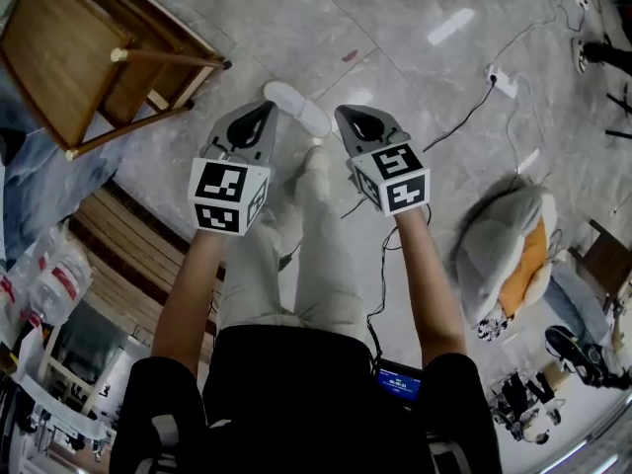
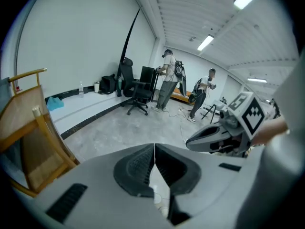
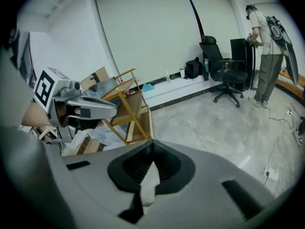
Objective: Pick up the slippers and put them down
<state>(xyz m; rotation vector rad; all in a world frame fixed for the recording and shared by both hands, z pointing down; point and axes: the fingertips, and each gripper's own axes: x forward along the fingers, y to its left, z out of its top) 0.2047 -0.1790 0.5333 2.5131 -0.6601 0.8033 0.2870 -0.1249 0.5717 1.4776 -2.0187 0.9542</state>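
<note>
No loose slipper shows in any view. In the head view a white shoe point(image 1: 296, 107) on the person's own foot lies on the floor between the two gripper tips. My left gripper point(image 1: 263, 110) is held high in front of the body, its jaws pressed together with nothing between them point(image 2: 155, 148). My right gripper point(image 1: 342, 113) is level with it, about a hand's width to the right, and is also shut and empty point(image 3: 151, 144). Through the gaps below both sets of jaws I see only pale trousers and floor.
A wooden chair point(image 1: 89, 57) stands at the upper left, with slatted wood point(image 1: 128, 255) and plastic bags point(image 1: 49, 275) below it. A power strip point(image 1: 502, 80) with cables and a grey-and-orange cushion point(image 1: 509, 250) lie to the right. Two people point(image 2: 167, 80) stand by an office chair point(image 2: 136, 87).
</note>
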